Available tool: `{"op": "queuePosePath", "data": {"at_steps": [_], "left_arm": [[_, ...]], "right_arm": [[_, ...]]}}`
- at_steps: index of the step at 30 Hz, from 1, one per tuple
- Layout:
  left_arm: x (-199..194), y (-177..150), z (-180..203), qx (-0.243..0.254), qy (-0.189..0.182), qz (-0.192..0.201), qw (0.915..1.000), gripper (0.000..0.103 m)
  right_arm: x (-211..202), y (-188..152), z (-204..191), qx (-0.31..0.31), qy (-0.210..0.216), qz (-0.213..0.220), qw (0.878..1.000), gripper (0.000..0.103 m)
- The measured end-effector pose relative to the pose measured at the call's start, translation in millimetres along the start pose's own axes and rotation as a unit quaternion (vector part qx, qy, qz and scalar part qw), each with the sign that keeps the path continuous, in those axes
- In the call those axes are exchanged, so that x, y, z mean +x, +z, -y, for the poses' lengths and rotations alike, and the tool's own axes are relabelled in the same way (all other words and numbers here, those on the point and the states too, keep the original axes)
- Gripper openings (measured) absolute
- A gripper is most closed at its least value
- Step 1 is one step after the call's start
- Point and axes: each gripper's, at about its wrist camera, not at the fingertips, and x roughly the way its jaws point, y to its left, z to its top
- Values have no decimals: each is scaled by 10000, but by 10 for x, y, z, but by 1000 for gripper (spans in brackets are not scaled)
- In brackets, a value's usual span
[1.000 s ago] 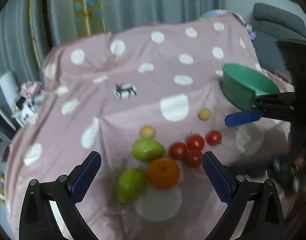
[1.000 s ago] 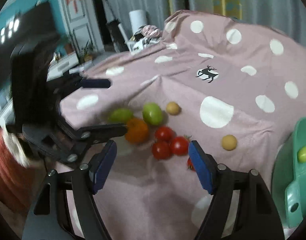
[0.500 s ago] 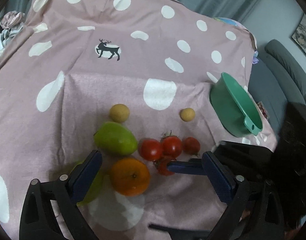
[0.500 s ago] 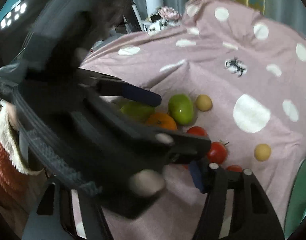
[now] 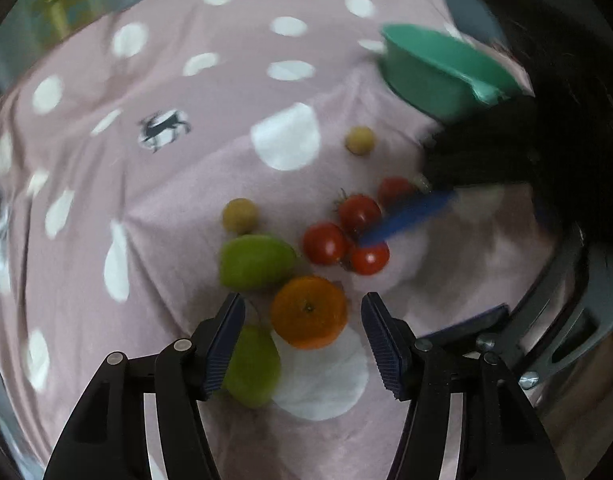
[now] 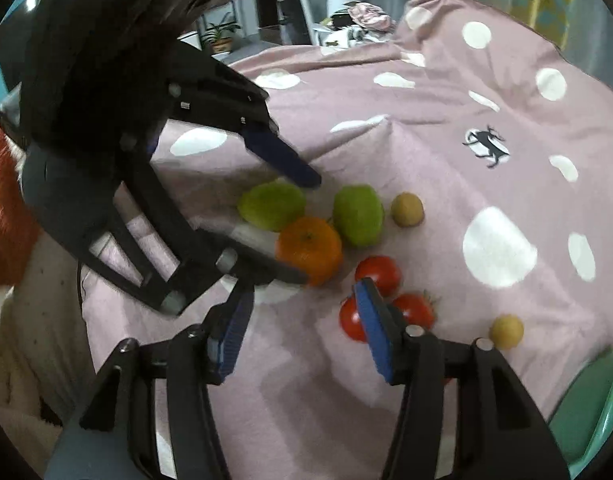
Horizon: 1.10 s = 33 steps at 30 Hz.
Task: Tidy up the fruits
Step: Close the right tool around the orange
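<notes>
Now the left gripper (image 5: 302, 312) has dropped in over the fruit pile; a second ago it hung further back with its jaws far wider. Its jaws are closing around the orange (image 5: 308, 312), which sits between the pads with gaps visible on both sides, not pressed. One green mango (image 5: 255, 261) lies just beyond the orange, touching it; a second green mango (image 5: 252, 364) is beside the left finger, partly hidden by it.

The right gripper (image 6: 302, 316) has shifted from the green bowl (image 5: 430, 76) side toward the tomatoes; its jaws are opening slightly, nothing between them. Its right pad overlaps the cluster of red tomatoes (image 6: 376, 274); contact can't be told.

A small yellow-brown fruit (image 5: 240, 214) lies next to the far mango, another small yellow fruit (image 5: 359, 140) lies apart, nearer the bowl. The bowl stands by the right edge of the desk, covered by a pink cloth with white dots (image 5: 178, 208). Fruit cluster is toward the near edge. A black deer print (image 6: 486, 144) is on the cloth; no readable writing.
</notes>
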Motion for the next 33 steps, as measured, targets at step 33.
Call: {"op": "queuePosePath", "data": {"at_steps": [33], "left_arm": [[332,21,-28,491,-464,-295,9973,61]], "right_arm": [[376,345,281,917,1094,-551,9882,51]]}}
